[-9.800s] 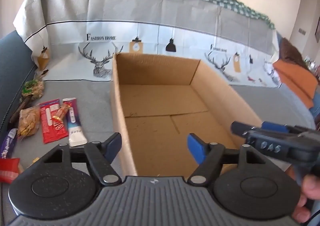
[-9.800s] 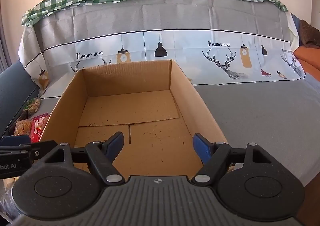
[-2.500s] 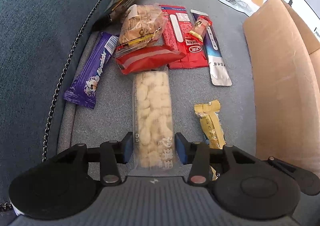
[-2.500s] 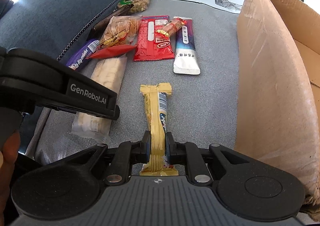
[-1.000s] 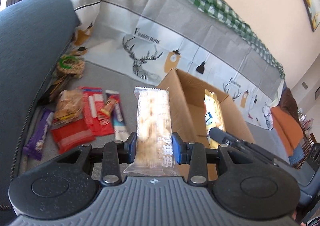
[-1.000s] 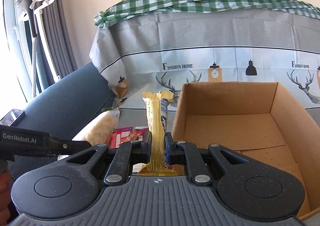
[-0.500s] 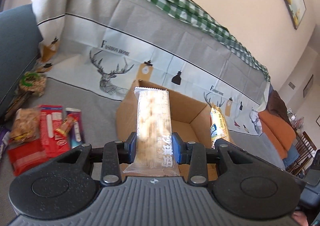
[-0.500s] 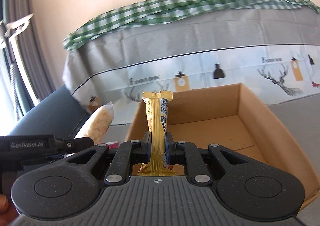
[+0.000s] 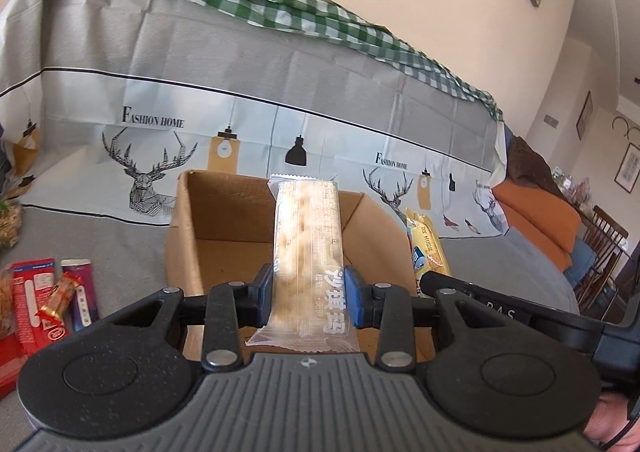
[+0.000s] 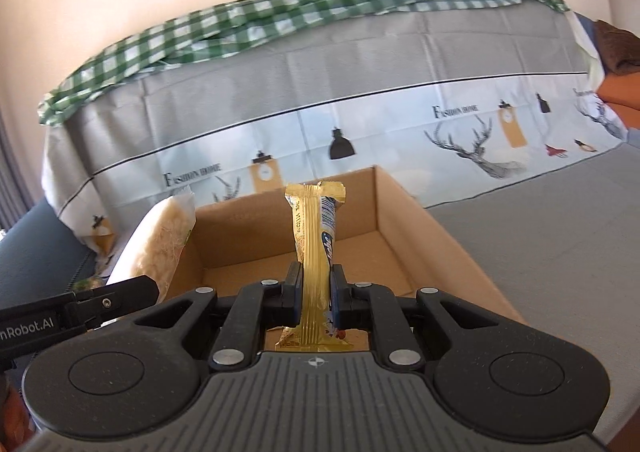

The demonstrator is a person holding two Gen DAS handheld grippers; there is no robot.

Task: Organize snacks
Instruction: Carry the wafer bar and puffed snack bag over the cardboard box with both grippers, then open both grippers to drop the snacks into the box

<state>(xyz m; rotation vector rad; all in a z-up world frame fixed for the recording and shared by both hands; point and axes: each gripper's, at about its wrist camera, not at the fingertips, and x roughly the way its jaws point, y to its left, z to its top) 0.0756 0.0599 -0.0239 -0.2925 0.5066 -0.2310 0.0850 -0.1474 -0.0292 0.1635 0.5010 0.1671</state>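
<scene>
Above box: both snacks are held over the cardboard box (image 9: 208, 236), its opening at 12 o'clock.
Left gripper (image 9: 308, 294): clamped on the clear rice-crisp bar (image 9: 306, 236).
Right gripper (image 10: 316, 294): pinched tight on the yellow bar (image 10: 314, 248).
Risk: a bar released too early could be caught on the near rim and dropped outside.
Loose snacks (image 9: 52, 292): left at 9 o'clock.

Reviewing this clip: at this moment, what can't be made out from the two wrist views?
- Near floor of the cardboard box: both views, hidden by the gripper bodies and held packets.
- Snacks left on the sofa: left wrist view, cut off by the left edge; count unclear.
- Yellow snack bar brand text: right wrist view, wrapper turned edge-on.
- Pale rice-puff packet: small print blurred, left wrist view.
- Person's hand: cut off at the corner.
</scene>
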